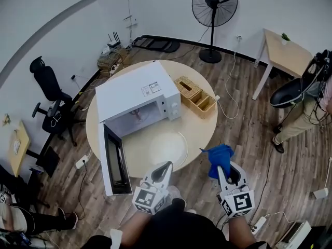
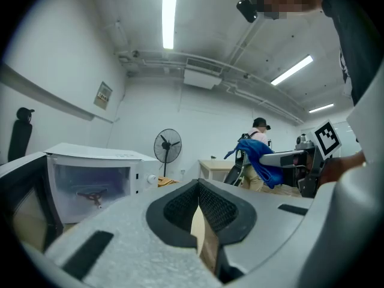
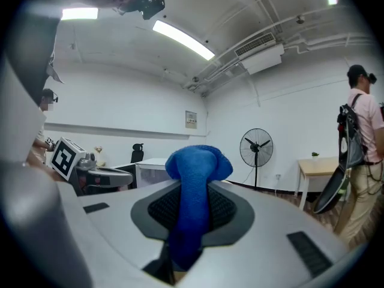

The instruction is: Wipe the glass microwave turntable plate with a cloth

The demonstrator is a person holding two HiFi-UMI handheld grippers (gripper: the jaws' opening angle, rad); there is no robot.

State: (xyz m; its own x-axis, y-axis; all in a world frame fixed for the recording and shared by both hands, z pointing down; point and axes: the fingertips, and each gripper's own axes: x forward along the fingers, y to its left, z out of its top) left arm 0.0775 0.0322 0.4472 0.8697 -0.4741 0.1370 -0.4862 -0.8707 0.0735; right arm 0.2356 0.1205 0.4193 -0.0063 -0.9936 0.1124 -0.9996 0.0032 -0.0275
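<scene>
The right tool is clenched on a blue cloth. The cloth is a thick, nubby terry wad bulging above the black ribbed pads, held, I judge, so that a soft lump leads for wiping. The left tool has its jaws pressed together on nothing, free to steady things. Both hang off the near edge of the round, pale worktop. The plate, a clear thin glass disc, lies flat there before the boxy white microwave, whose door stands open. Out of the cavity, it is likely easier to reach.
</scene>
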